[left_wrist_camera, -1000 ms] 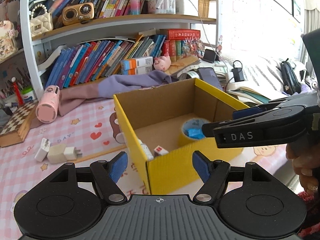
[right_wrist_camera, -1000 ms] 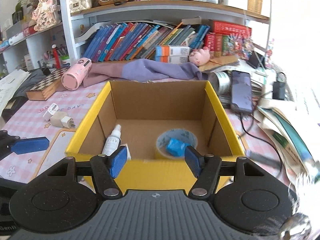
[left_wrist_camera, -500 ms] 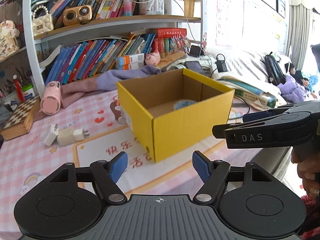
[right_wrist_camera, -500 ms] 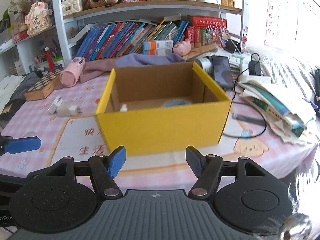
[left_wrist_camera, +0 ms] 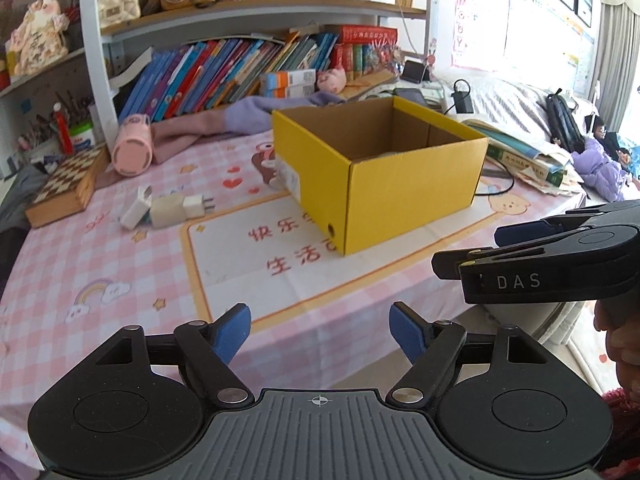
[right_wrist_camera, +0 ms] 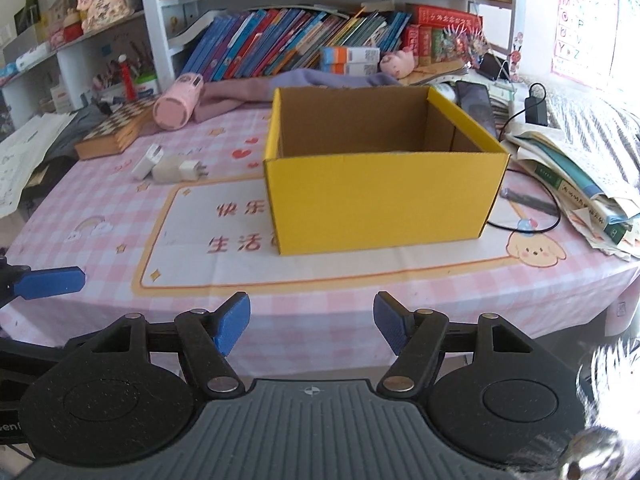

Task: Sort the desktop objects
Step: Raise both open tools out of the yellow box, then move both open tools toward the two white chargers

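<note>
From the left wrist camera, the left gripper (left_wrist_camera: 319, 333) has its blue fingers wide apart with nothing between them, and it sits over the near edge of the pink tablecloth (left_wrist_camera: 100, 264); the yellow box (left_wrist_camera: 384, 184) stands farther back on the cloth, with white chargers (left_wrist_camera: 168, 207) lying to its left. From the right wrist camera, the right gripper (right_wrist_camera: 311, 324) is wide open too and holds nothing, and the yellow box (right_wrist_camera: 380, 200) stands straight ahead of it, with its top open.
</note>
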{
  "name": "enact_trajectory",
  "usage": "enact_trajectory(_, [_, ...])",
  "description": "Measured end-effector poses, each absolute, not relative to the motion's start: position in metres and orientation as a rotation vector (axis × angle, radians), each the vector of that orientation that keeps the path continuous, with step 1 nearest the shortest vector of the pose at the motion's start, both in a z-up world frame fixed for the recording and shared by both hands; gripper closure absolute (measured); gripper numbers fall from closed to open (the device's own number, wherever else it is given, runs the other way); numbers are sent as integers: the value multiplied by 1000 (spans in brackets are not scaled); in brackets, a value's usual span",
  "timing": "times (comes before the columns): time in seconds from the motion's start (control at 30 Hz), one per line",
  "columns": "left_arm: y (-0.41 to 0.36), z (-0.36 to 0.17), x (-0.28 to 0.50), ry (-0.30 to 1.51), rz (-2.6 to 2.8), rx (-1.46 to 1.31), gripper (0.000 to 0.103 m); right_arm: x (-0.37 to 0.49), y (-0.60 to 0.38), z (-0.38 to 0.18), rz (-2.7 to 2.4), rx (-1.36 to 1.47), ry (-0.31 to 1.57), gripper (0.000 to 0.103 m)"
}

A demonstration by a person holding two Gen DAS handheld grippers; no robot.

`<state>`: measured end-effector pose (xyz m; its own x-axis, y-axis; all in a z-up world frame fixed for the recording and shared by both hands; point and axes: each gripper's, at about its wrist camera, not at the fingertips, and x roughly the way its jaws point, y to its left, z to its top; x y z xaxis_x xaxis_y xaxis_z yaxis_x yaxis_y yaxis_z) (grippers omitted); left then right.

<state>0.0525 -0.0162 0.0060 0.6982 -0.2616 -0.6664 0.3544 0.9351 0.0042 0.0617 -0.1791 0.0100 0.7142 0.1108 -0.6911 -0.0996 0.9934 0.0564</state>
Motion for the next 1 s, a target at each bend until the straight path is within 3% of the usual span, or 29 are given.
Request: enact_trajectory(1.0, [51, 3, 36, 748, -99, 51, 14, 68, -109, 3, 328, -77, 808, 32])
